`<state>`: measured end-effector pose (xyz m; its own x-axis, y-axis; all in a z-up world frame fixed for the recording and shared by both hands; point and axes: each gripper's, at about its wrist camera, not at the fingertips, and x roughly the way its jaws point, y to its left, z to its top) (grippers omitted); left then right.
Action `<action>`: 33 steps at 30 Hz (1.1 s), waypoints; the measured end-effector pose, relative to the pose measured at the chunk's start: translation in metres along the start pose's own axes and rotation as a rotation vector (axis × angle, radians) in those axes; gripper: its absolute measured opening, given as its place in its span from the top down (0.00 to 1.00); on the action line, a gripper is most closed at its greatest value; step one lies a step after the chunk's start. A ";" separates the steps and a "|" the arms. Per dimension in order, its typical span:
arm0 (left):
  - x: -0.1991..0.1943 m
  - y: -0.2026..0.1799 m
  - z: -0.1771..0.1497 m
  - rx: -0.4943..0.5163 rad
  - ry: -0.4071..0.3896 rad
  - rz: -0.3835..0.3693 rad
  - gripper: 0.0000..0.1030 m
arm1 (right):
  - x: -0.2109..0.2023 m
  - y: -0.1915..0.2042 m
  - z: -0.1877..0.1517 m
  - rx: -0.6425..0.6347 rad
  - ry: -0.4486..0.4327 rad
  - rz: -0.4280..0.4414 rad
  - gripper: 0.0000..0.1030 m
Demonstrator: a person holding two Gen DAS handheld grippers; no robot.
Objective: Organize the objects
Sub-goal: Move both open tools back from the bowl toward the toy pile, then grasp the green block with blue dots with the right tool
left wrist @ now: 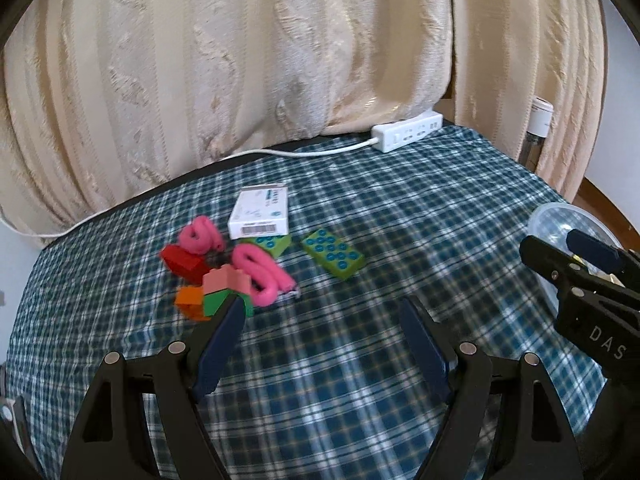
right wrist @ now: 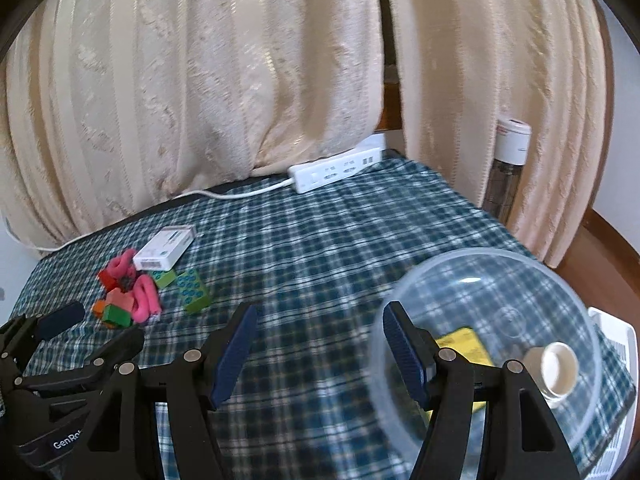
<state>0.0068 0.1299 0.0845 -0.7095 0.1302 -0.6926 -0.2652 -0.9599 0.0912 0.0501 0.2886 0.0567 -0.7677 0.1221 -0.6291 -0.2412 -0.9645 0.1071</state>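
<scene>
A heap of toys lies on the checked cloth: pink foam curlers point(left wrist: 260, 268) point(right wrist: 144, 296), red point(left wrist: 184, 262), orange point(left wrist: 191, 298), pink point(left wrist: 228, 278) and green blocks, two green bricks with blue studs point(left wrist: 334, 254) point(right wrist: 194, 290), and a white box point(left wrist: 262, 212) point(right wrist: 164, 250). My left gripper point(left wrist: 322, 306) point(right wrist: 108, 322) is open just in front of the heap, its left finger beside the green block. My right gripper point(right wrist: 320, 312) point(left wrist: 550, 240) is open over bare cloth, its right finger in front of the rim of a clear bowl point(right wrist: 496, 264) point(left wrist: 560, 216). The bowl holds a yellow item point(right wrist: 464, 344) and a white roll point(right wrist: 556, 364).
A white power strip point(left wrist: 408, 132) point(right wrist: 336, 170) with its cable lies at the back under cream curtains point(left wrist: 240, 60). A clear bottle with a white cap point(right wrist: 508, 160) stands at the back right. A white basket point(right wrist: 616, 340) sits beyond the table's right edge.
</scene>
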 end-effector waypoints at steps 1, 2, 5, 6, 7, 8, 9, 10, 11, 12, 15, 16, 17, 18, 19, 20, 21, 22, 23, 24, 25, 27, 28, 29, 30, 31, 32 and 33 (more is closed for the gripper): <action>0.001 0.004 -0.001 -0.008 0.003 0.003 0.22 | 0.003 0.004 0.000 -0.005 0.008 0.007 0.33; 0.002 0.009 -0.001 -0.018 0.007 0.007 0.22 | 0.006 0.008 0.000 -0.011 0.017 0.016 0.33; 0.007 0.027 -0.004 -0.053 0.021 0.028 0.22 | 0.015 0.020 0.000 -0.034 0.041 0.040 0.33; 0.009 0.034 -0.005 -0.069 0.028 0.036 0.22 | 0.018 0.025 0.000 -0.042 0.049 0.049 0.33; 0.011 0.041 -0.006 -0.082 0.035 0.043 0.22 | 0.021 0.031 0.000 -0.053 0.059 0.060 0.33; 0.013 0.047 -0.008 -0.093 0.040 0.051 0.22 | 0.024 0.035 0.000 -0.061 0.065 0.067 0.33; 0.015 0.054 -0.010 -0.108 0.046 0.062 0.22 | 0.026 0.039 0.000 -0.071 0.071 0.075 0.33; 0.017 0.060 -0.012 -0.120 0.052 0.070 0.22 | 0.028 0.044 0.000 -0.082 0.076 0.082 0.33; 0.020 0.067 -0.013 -0.136 0.059 0.079 0.22 | 0.032 0.050 0.000 -0.097 0.083 0.090 0.33; 0.021 0.072 -0.015 -0.148 0.063 0.086 0.22 | 0.035 0.055 0.000 -0.108 0.090 0.098 0.33; 0.025 0.088 -0.017 -0.179 0.072 0.104 0.22 | 0.049 0.071 0.000 -0.136 0.117 0.121 0.31; 0.026 0.092 -0.018 -0.187 0.074 0.108 0.22 | 0.053 0.074 0.000 -0.146 0.126 0.126 0.31; 0.027 0.096 -0.019 -0.194 0.075 0.111 0.22 | 0.059 0.079 0.001 -0.157 0.137 0.128 0.31; 0.028 0.100 -0.020 -0.202 0.077 0.114 0.22 | 0.064 0.082 0.002 -0.165 0.144 0.129 0.31; 0.029 0.104 -0.020 -0.209 0.079 0.118 0.22 | 0.071 0.086 0.004 -0.175 0.151 0.129 0.31; 0.029 0.107 -0.021 -0.215 0.081 0.120 0.22 | 0.075 0.089 0.005 -0.182 0.154 0.127 0.31; 0.031 0.111 -0.022 -0.222 0.085 0.122 0.22 | 0.080 0.091 0.006 -0.190 0.157 0.124 0.31; 0.032 0.114 -0.023 -0.228 0.089 0.123 0.22 | 0.084 0.094 0.008 -0.196 0.160 0.123 0.31; 0.033 0.117 -0.023 -0.234 0.094 0.125 0.22 | 0.091 0.096 0.011 -0.204 0.164 0.124 0.31; 0.035 0.121 -0.024 -0.241 0.099 0.128 0.22 | 0.097 0.098 0.012 -0.211 0.169 0.124 0.31; 0.036 0.123 -0.025 -0.245 0.102 0.129 0.22 | 0.104 0.101 0.014 -0.217 0.177 0.124 0.31; 0.038 0.126 -0.026 -0.254 0.111 0.129 0.22 | 0.114 0.106 0.016 -0.226 0.191 0.130 0.31; 0.040 0.127 -0.026 -0.257 0.115 0.127 0.22 | 0.118 0.108 0.017 -0.230 0.199 0.135 0.31; 0.042 0.127 -0.026 -0.258 0.118 0.123 0.22 | 0.122 0.111 0.017 -0.236 0.202 0.140 0.31; 0.044 0.128 -0.026 -0.260 0.122 0.120 0.22 | 0.125 0.114 0.018 -0.244 0.202 0.144 0.31; 0.045 0.128 -0.026 -0.260 0.124 0.118 0.22 | 0.127 0.117 0.018 -0.254 0.202 0.147 0.31; 0.045 0.127 -0.026 -0.259 0.125 0.116 0.22 | 0.130 0.119 0.018 -0.264 0.202 0.146 0.31; 0.046 0.127 -0.026 -0.257 0.125 0.114 0.22 | 0.133 0.122 0.019 -0.271 0.205 0.146 0.31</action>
<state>-0.0426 0.0071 0.0454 -0.6350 0.0018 -0.7725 -0.0032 -1.0000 0.0003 -0.0922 0.1919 0.0004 -0.6407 -0.0445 -0.7665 0.0489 -0.9987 0.0170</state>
